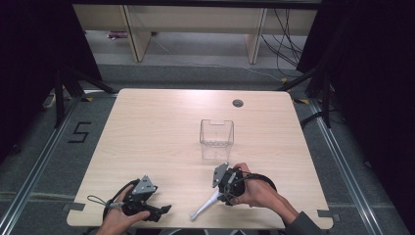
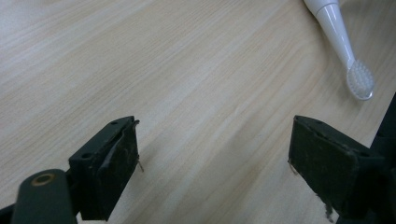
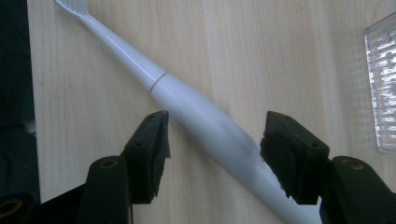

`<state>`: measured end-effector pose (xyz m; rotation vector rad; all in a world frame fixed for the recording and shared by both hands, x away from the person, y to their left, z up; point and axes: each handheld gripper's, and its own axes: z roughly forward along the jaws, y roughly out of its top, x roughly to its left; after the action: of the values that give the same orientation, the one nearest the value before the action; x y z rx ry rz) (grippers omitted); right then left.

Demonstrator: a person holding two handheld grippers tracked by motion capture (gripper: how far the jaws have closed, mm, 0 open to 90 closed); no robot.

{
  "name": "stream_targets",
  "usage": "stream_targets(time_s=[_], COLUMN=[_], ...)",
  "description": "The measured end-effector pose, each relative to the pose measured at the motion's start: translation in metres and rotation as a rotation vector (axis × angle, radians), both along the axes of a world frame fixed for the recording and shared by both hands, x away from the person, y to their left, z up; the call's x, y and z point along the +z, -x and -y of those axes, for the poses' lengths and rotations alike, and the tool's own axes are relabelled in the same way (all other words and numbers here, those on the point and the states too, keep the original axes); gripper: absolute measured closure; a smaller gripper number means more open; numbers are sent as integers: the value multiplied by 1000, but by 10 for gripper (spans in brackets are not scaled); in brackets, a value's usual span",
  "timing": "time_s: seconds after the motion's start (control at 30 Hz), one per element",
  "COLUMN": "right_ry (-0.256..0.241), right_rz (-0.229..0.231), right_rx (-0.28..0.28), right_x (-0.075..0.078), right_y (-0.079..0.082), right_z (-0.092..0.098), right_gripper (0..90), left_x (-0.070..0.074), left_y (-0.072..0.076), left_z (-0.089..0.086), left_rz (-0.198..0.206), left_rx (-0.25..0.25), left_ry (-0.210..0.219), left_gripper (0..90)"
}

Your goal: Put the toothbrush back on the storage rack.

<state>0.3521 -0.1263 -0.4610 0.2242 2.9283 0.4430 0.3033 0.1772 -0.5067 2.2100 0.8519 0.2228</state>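
A white electric toothbrush (image 1: 203, 207) lies flat near the table's front edge, its bristle head pointing front-left. My right gripper (image 1: 222, 193) is lowered over its thick handle (image 3: 196, 112). The jaws stand open on either side of the handle; the right-hand one is at or against it, and there is a gap at the other. My left gripper (image 1: 159, 211) rests low at the front left, pointing right, open over bare wood (image 2: 215, 163) with nothing between its jaws. The brush head (image 2: 360, 79) lies just beyond its right-hand jaw.
A clear plastic box (image 1: 216, 133) stands open-topped in the middle of the wooden table (image 1: 147, 127), just beyond the right gripper; its ribbed edge (image 3: 383, 84) is near the handle. A cable hole (image 1: 238, 103) sits near the far edge.
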Motion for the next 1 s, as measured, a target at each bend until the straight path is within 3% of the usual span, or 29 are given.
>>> stream_targets(time_s=[0.03, 0.07, 0.1, 0.23, 0.27, 0.33, 0.37, 0.5, 0.57, 0.63, 0.67, 0.73, 0.77, 0.83, 0.9, 0.93, 1.0], right_ry=[0, -4, -10, 20, 15, 34, 23, 42, 45, 65, 67, 63, 67, 66, 69, 89, 97], right_rz=[0, 10, 24, -2, 6, -5, 12, -7, -2, -18, -17, -2, -7, -5, -6, -20, -21], right_rx=[0, 34, 85, 25, 72, 30, 85, 29, 62, 31, 47, 102, 83, 132, 128, 86, 93], right_x=[0, -2, -3, -3, -5, -6, -7, -7, -8, -8, -9, -11, -10, -12, -12, -12, -12], right_y=[0, -2, -5, -1, -4, -1, -5, -2, -4, -2, -4, -7, -5, -8, -8, -5, -4], right_z=[0, -1, -2, -2, -4, -5, -5, -7, -8, -8, -8, -9, -9, -10, -10, -10, -11], right_gripper=[412, 412, 412, 412, 412, 412, 415, 436, 459, 477, 480, 495, 502, 519, 528, 538, 559], left_x=[0, 0, 0, 0, 0, 0, 0, 0, 0, 0, 0, 0, 0, 0, 0, 0, 0], left_y=[0, 1, 0, 1, 0, 1, 1, 1, 1, 1, 0, 0, 1, 1, 0, 0, 0], left_z=[0, 1, 0, 1, 1, 1, 1, 1, 1, 1, 0, 0, 1, 1, 0, 0, 0], left_rz=[0, -4, 0, -6, -5, -7, -6, -6, -6, -6, -1, -1, -5, -5, -2, 0, 1], left_rx=[0, 2, 0, 0, -2, 0, 0, 0, 0, 0, -3, -3, 0, -1, -3, -7, -3], left_ry=[0, 18, 0, 16, 3, 15, 15, 14, 15, 15, -2, -2, 15, 14, 2, -5, -3], left_gripper=[152, 152, 152, 152, 152, 152, 152, 152, 152, 152, 152, 152, 152, 152, 152, 152, 152])
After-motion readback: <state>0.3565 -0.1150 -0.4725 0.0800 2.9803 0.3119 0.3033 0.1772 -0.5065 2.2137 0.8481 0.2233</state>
